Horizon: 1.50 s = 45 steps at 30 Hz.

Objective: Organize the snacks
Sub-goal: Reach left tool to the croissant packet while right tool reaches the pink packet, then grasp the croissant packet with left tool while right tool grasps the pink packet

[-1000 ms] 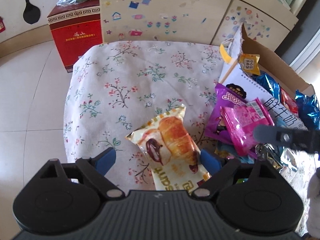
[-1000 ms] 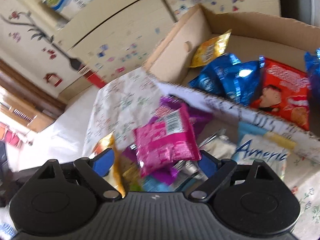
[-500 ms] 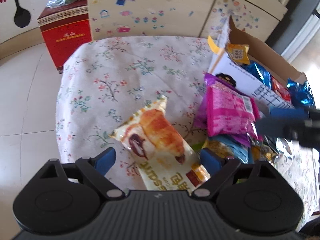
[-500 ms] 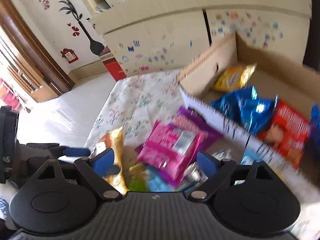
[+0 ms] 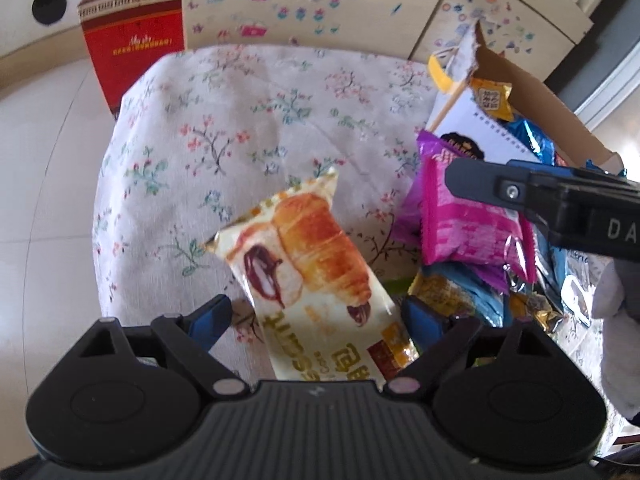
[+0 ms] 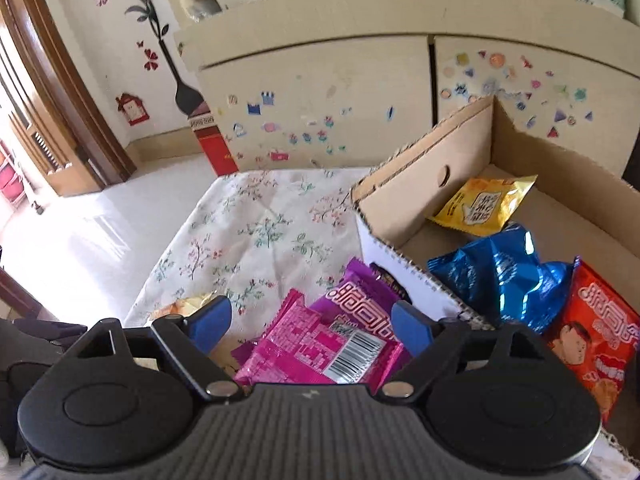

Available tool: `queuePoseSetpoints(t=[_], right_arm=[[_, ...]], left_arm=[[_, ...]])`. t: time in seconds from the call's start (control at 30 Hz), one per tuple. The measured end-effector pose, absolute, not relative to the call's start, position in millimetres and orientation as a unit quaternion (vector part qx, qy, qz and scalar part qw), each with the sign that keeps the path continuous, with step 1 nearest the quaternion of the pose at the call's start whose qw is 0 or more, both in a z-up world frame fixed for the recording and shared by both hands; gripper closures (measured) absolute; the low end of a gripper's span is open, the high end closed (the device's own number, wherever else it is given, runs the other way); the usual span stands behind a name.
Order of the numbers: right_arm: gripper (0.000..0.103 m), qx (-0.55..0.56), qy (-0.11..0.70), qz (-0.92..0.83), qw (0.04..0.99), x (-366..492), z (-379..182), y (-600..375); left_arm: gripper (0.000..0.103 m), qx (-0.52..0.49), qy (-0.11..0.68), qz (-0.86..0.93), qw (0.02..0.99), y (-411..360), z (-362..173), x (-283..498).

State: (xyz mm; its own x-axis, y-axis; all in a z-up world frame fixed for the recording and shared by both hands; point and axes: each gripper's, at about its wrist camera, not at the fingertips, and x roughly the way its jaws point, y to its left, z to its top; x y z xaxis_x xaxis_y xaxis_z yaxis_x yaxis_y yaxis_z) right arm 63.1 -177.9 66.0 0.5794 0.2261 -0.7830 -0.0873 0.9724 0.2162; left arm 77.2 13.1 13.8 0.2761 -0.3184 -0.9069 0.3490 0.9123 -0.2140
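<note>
My left gripper [image 5: 316, 316] is open, its blue pads either side of a croissant packet [image 5: 312, 264] lying on the floral cloth [image 5: 240, 128]. My right gripper [image 6: 310, 322] is open over a pink snack packet [image 6: 320, 344] that rests on a purple packet [image 6: 360, 292]; it also shows from the side in the left wrist view [image 5: 560, 204], above the same pink packet [image 5: 472, 224]. A cardboard box [image 6: 424, 184] to the right holds a yellow packet [image 6: 480, 204], a blue foil bag [image 6: 500, 276] and a red packet [image 6: 596, 332].
More packets lie in a pile [image 5: 460, 300] at the cloth's right side beside the box. A red carton [image 5: 132, 40] stands on the floor behind the table. A stickered cabinet [image 6: 320, 92] runs along the back. Tiled floor [image 6: 80, 232] lies to the left.
The right gripper has swung left and now sits over the pink packet, reaching further across the pile. The left gripper stays around the croissant packet with a slight shift of view.
</note>
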Motion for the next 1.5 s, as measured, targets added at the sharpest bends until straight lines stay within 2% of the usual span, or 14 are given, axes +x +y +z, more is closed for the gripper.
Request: queuePoseSetpoints(t=[0.2, 0.43, 0.63, 0.67, 0.77, 0.83, 0.9, 1.1, 1.5], right_arm=[[0.012, 0.054, 0.487, 0.125, 0.863, 57.1, 61.1, -171.2], [0.013, -0.001, 0.491, 0.11, 0.864, 54.1, 54.3, -157.2], [0.024, -0.025, 0.492, 0.098, 0.865, 51.3, 50.0, -152.4], [0.029, -0.03, 0.493, 0.097, 0.864, 51.1, 49.6, -151.3], [0.035, -0.036, 0.493, 0.093, 0.865, 49.4, 49.0, -149.6], [0.04, -0.04, 0.491, 0.094, 0.865, 47.4, 49.7, -147.9], [0.045, -0.038, 0.489, 0.092, 0.867, 45.0, 50.7, -147.4], [0.047, -0.025, 0.479, 0.091, 0.873, 38.0, 57.9, -146.2], [0.047, 0.01, 0.458, 0.072, 0.886, 25.7, 73.3, -156.9]], left_arm=[[0.014, 0.015, 0.571, -0.206, 0.794, 19.4, 14.5, 75.2], [0.015, 0.031, 0.564, -0.203, 0.8, 16.0, 13.4, 75.2], [0.015, 0.057, 0.553, -0.2, 0.807, 7.5, 11.7, 73.3], [0.016, 0.059, 0.553, -0.199, 0.807, 6.0, 11.5, 73.1], [0.027, 0.065, 0.546, -0.201, 0.811, 4.1, 13.0, 70.3], [0.041, 0.076, 0.537, -0.194, 0.817, 3.1, 15.3, 68.4], [0.044, 0.071, 0.538, -0.188, 0.819, 6.0, 16.3, 69.7], [0.048, 0.044, 0.54, -0.186, 0.82, 12.0, 22.6, 73.1], [0.048, 0.085, 0.488, -0.174, 0.851, -6.4, 47.6, 67.9]])
